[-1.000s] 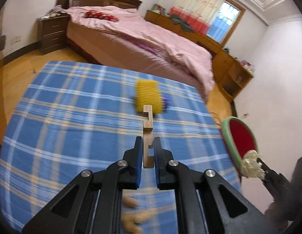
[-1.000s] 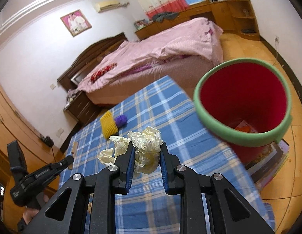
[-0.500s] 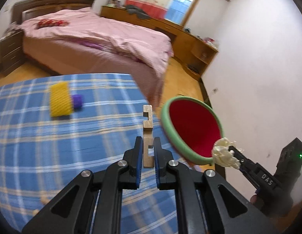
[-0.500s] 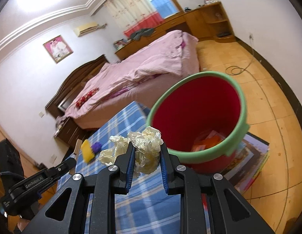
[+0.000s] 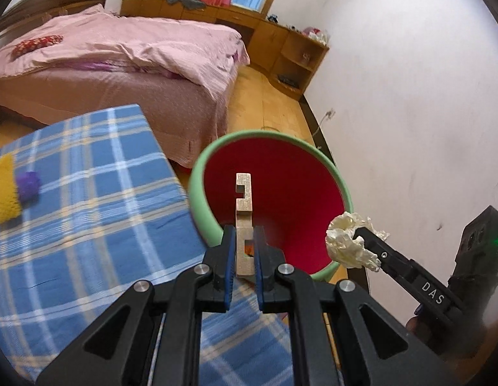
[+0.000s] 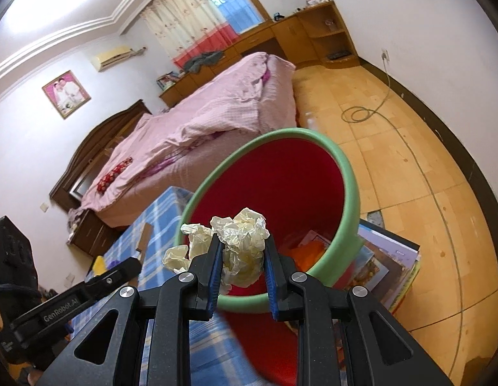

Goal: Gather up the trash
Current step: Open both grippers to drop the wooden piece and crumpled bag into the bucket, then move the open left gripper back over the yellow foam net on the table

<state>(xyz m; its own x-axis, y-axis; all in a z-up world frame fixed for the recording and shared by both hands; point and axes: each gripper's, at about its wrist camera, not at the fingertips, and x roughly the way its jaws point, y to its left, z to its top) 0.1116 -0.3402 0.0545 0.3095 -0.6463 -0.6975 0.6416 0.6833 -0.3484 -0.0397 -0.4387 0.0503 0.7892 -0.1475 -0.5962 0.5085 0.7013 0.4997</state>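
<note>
The yellow brush point(image 5: 3, 189) is running off the left edge, and crumpled paper point(image 6: 239, 247) is hiding part of the bin's point(image 6: 352, 193) contents.

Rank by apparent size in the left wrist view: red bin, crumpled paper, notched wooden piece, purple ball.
1. Red bin
2. Notched wooden piece and crumpled paper: look alike, unranked; both sit near the camera.
3. Purple ball, farther away.

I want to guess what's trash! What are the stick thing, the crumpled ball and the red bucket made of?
Notched block: looks like pale unfinished wood, matte with visible grain. Crumpled wad: probably thin paper or tissue, creased and cream-coloured. Bin: likely smooth plastic, red inside with a green rim.
</note>
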